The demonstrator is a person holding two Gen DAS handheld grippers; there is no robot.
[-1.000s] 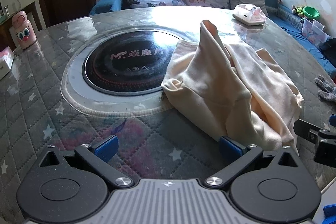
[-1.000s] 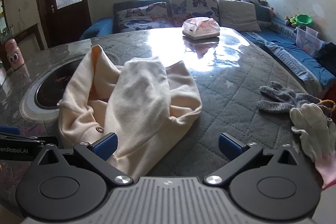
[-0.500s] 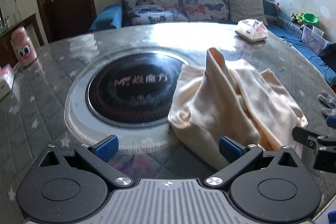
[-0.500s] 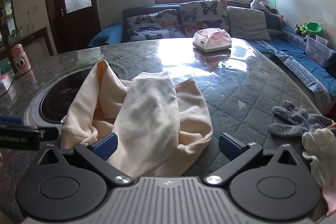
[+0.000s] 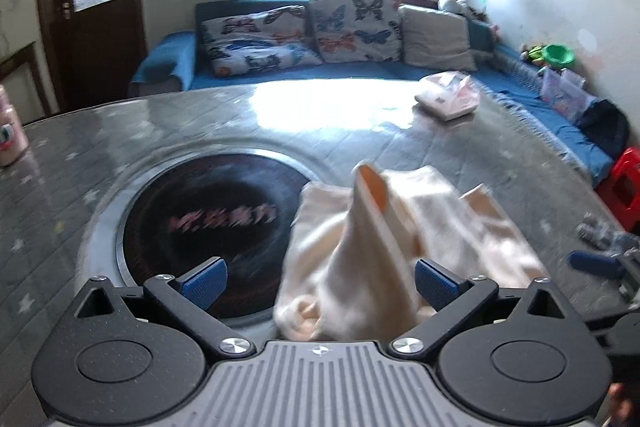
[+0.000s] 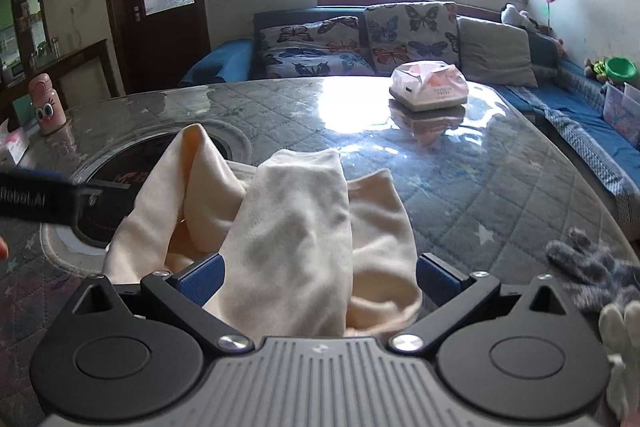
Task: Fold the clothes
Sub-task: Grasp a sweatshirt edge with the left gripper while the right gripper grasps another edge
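Cream garment (image 6: 296,227) lies crumpled beside the inset hotplate (image 5: 208,223), folding unstarted; left gripper (image 5: 318,281) and right gripper (image 6: 318,277) spread, empty.

We see a tissue pack (image 6: 429,87) on the table (image 6: 460,163), grey gloves (image 6: 592,267), a pink bottle (image 6: 45,103), a sofa (image 6: 560,99).

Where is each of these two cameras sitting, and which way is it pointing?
Left wrist view: on the left gripper, facing across the table toward the sofa; cream garment between its open fingers; the right gripper's blue fingertip at the right edge.
Right wrist view: on the right gripper, facing the same way; its fingers are open around the garment; the left gripper's black body shows at left.
Both share the garment, the round cooktop and the tissue pack.
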